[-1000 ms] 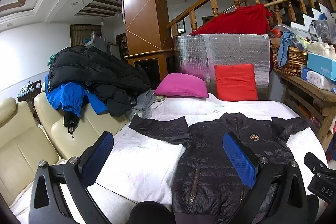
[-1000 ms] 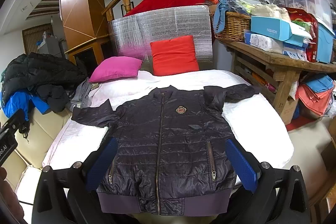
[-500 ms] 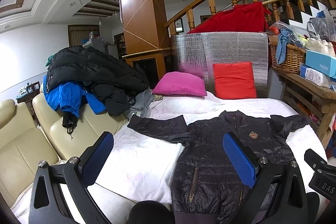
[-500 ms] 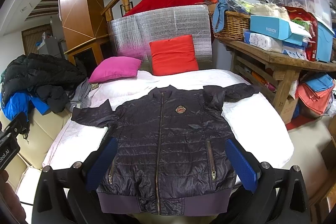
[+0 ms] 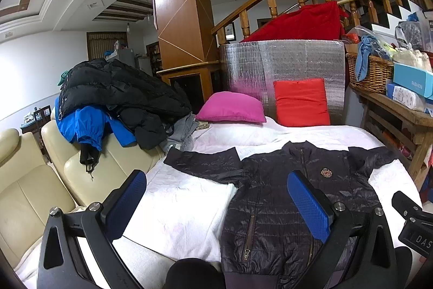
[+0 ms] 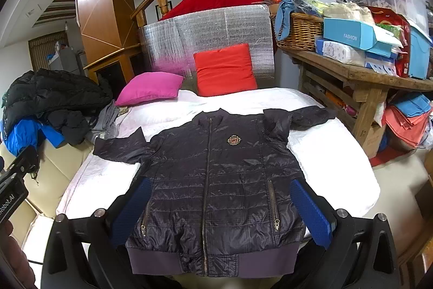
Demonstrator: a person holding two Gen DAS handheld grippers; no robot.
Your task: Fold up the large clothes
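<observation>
Through my left wrist camera, my left gripper (image 5: 216, 203) hangs with its blue pads spread wide, holding nothing. The dark quilted jacket (image 5: 284, 197) lies flat on the white bed cover (image 5: 176, 207), front up, zipped, sleeves out. The other tool's edge at the right reads "DAS". A blue box (image 5: 412, 81) on the wooden table (image 5: 400, 110) reads "FASHION".

Through my right wrist camera, my right gripper (image 6: 220, 210) is likewise wide apart and empty, above the jacket's (image 6: 216, 180) hem. Its chest crest (image 6: 233, 140) has lettering too small to read. The blue box (image 6: 351, 35) says "FASHION"; the left tool shows "obot.AI".
</observation>
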